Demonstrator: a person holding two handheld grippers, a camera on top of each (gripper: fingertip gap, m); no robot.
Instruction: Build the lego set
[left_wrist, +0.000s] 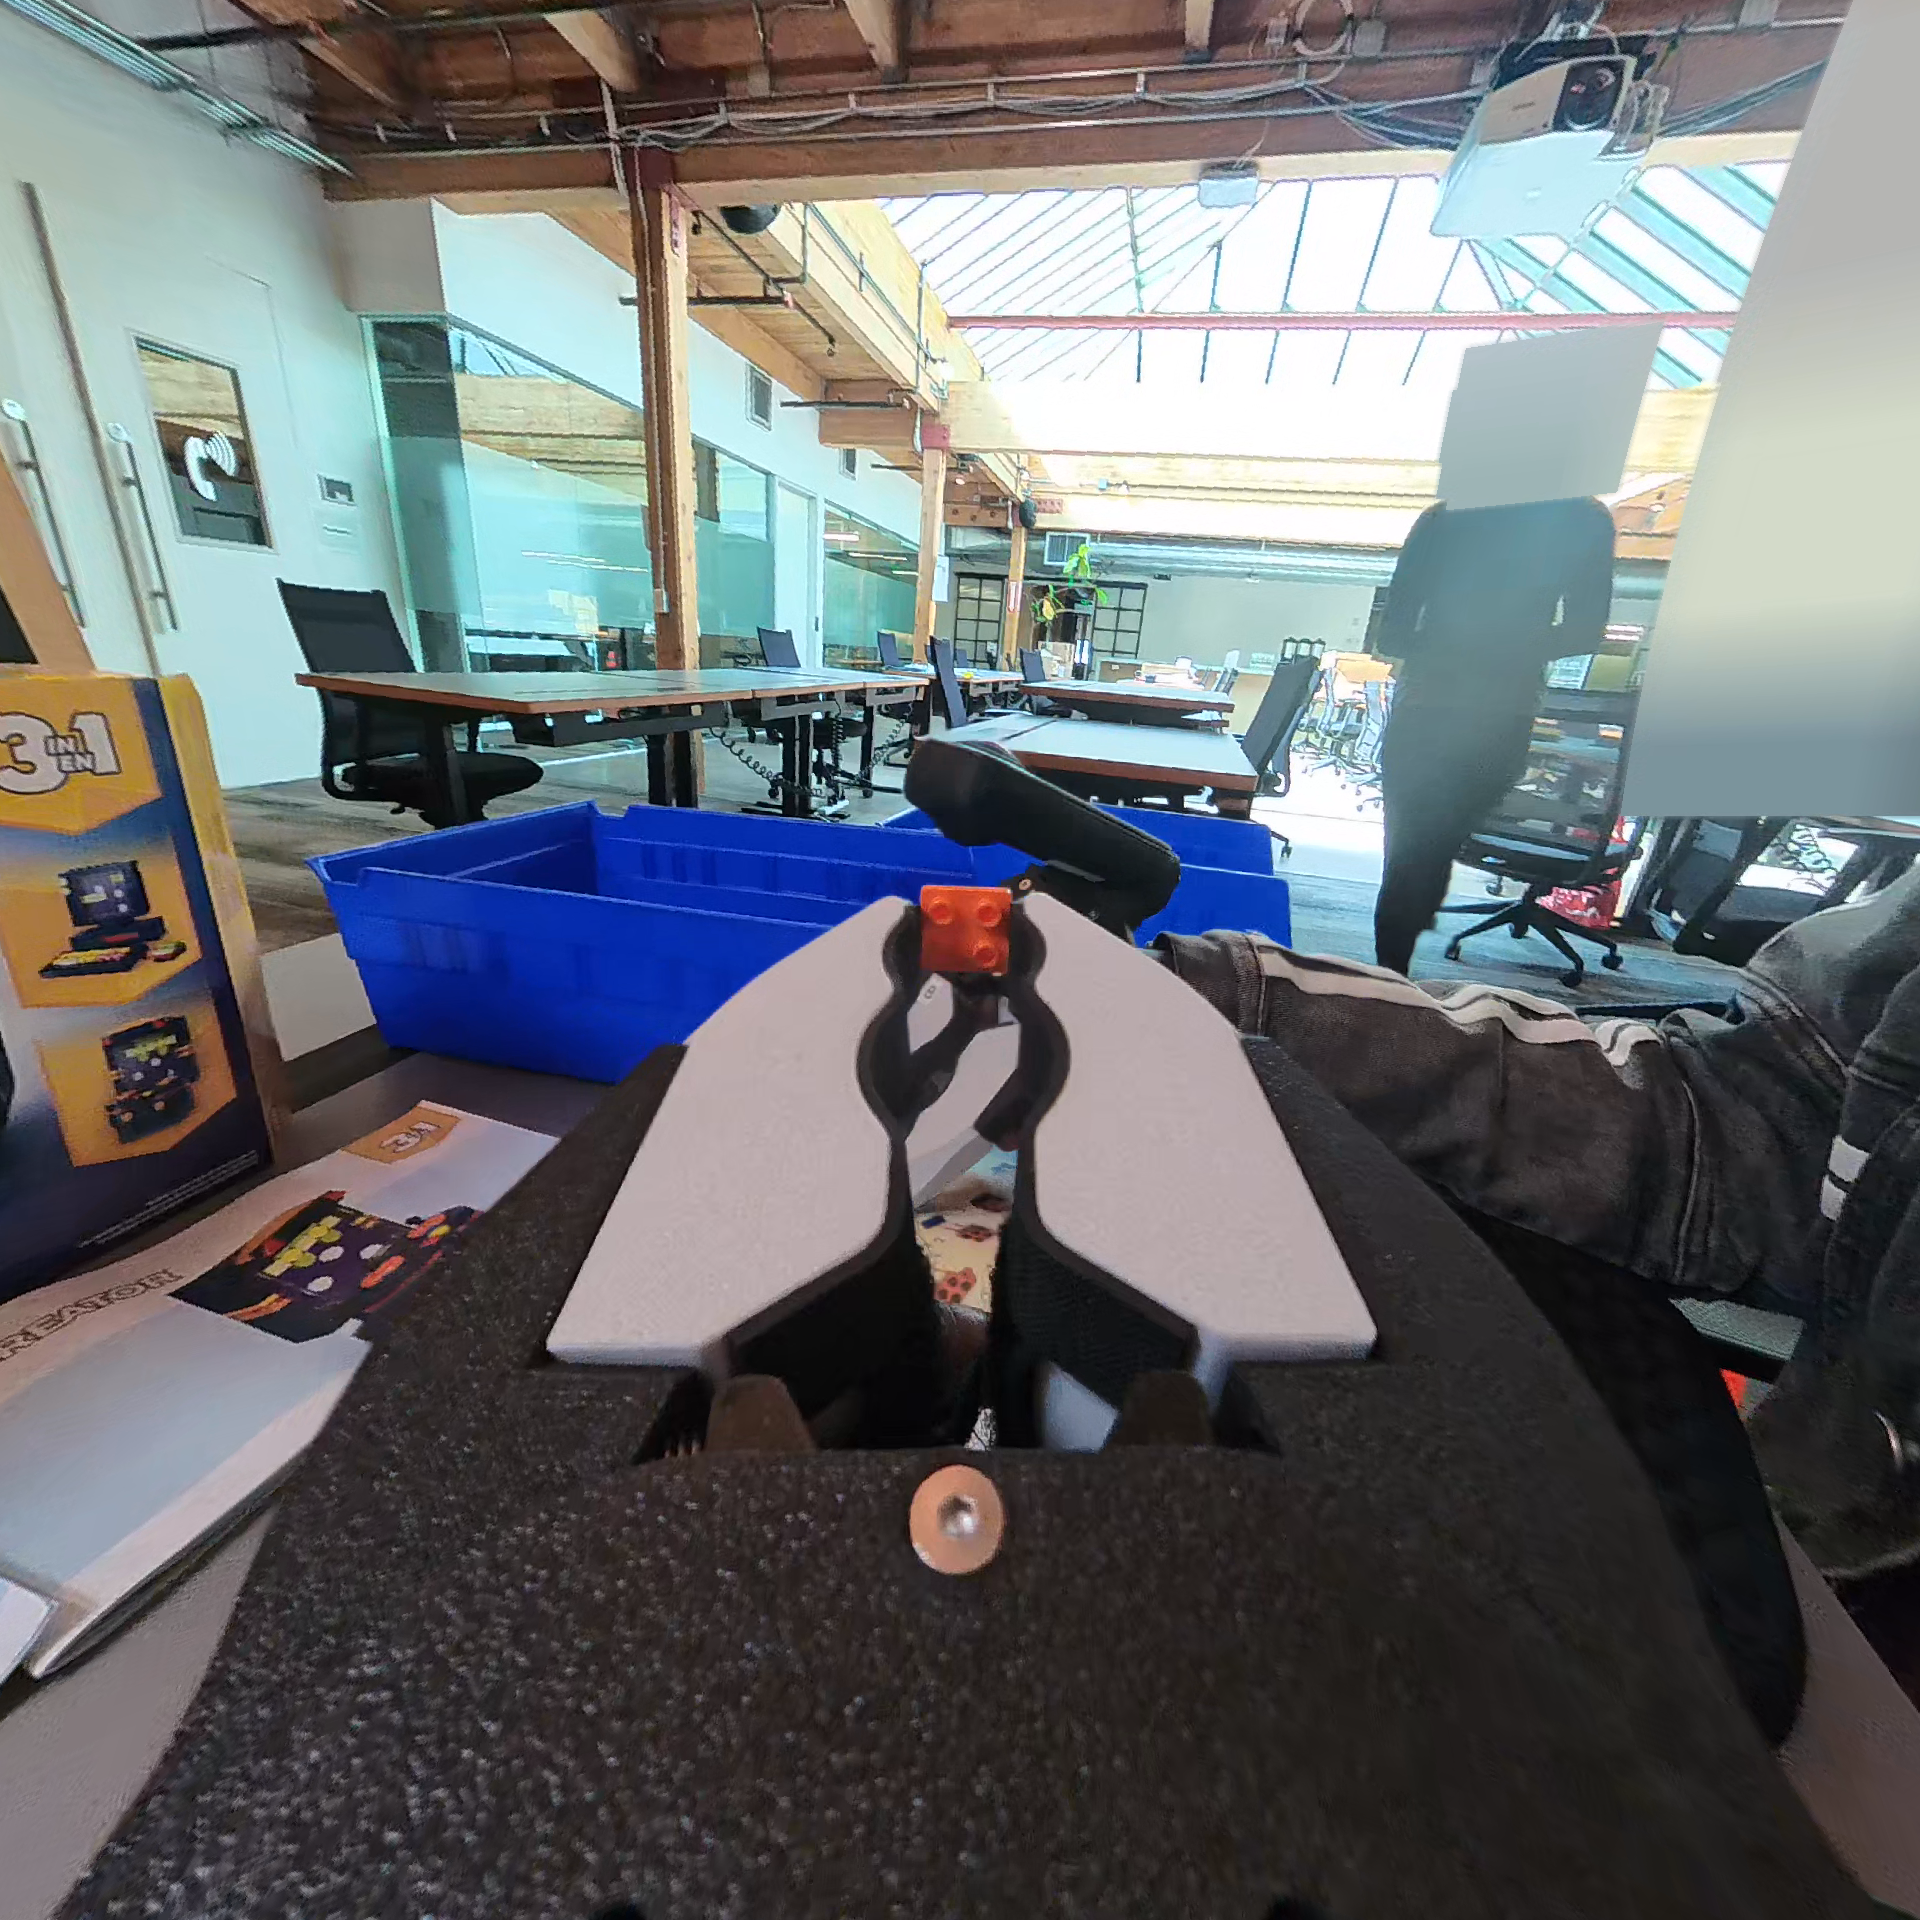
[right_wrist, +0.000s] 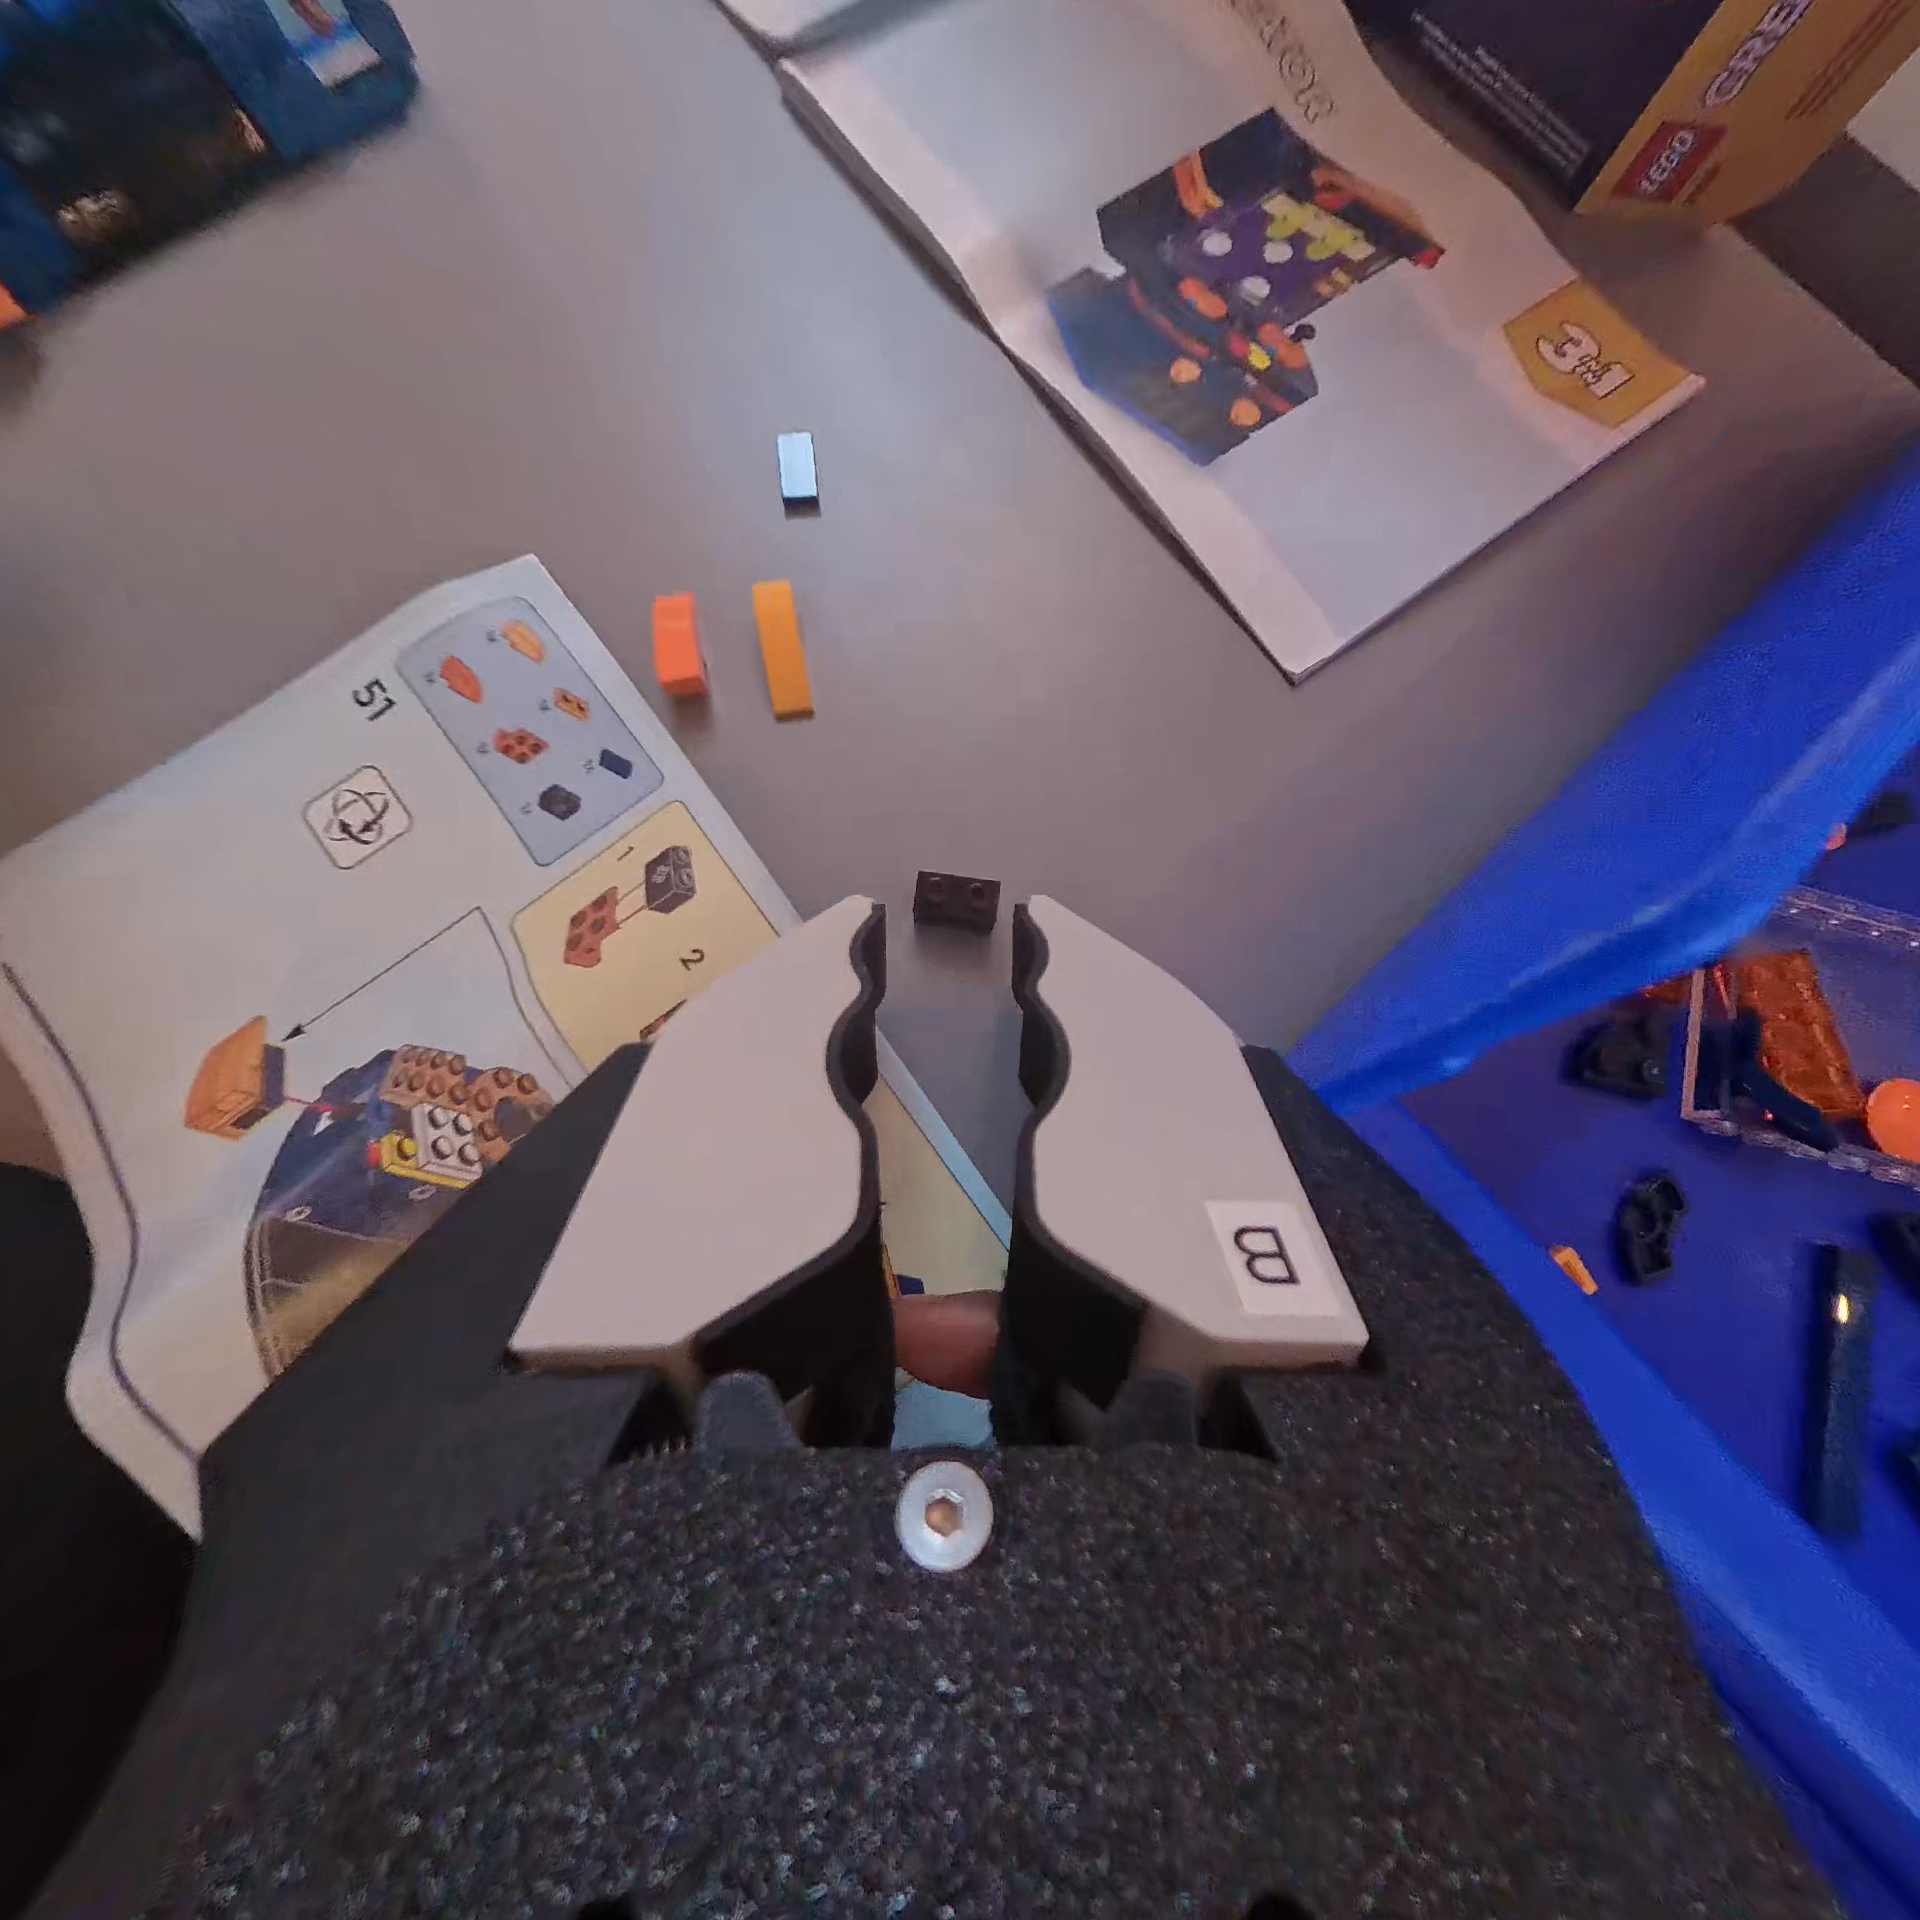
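Note:
My left gripper (left_wrist: 964, 932) is raised above the table and shut on a small orange brick (left_wrist: 968, 925) with three studs, pinched at the very fingertips. The right gripper's black body (left_wrist: 1039, 821) shows just beyond it in the left wrist view. My right gripper (right_wrist: 948, 916) is open and points down at the grey table (right_wrist: 1143, 727). A small black brick (right_wrist: 957, 900) with two studs lies on the table at its fingertips, with a gap to each pad. Neither pad touches it.
An open instruction booklet (right_wrist: 312, 883) lies left of the right gripper, and a second booklet (right_wrist: 1299, 312) and a toy box (left_wrist: 114, 935) lie farther off. Two orange pieces (right_wrist: 681, 644) (right_wrist: 781, 649) and a light blue tile (right_wrist: 797, 470) lie ahead. Blue bins (left_wrist: 582, 925) (right_wrist: 1662, 1143) hold several parts. A person (left_wrist: 1475, 707) stands in the background. The gap from one gripper's tips to the other's is roughly 20 cm.

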